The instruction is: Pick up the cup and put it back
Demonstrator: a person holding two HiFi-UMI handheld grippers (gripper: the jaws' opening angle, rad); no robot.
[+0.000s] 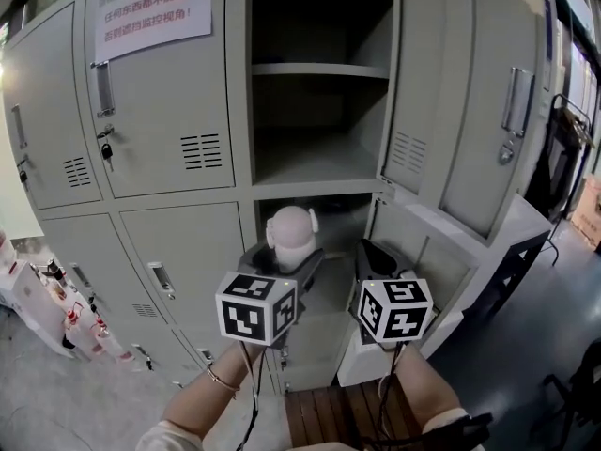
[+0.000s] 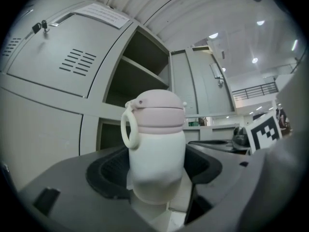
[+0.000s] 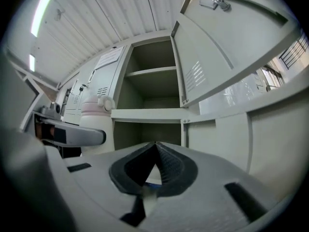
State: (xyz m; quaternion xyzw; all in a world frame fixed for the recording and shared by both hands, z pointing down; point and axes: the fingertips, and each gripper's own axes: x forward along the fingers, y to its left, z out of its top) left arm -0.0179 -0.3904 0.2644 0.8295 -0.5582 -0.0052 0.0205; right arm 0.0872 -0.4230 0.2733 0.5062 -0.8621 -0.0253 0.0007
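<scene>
The cup is a small white bottle with a pale pink lid and a loop handle. My left gripper is shut on the cup, which stands upright between the jaws, in front of the lower open locker compartment. In the right gripper view the cup shows at the left edge. My right gripper hovers beside it to the right; its dark pads meet at the tip with nothing between them.
A grey locker wall fills the view. One column stands open with its door swung to the right, showing an upper shelf and a middle shelf. A paper notice hangs on the closed door. Bottles sit at the floor's left.
</scene>
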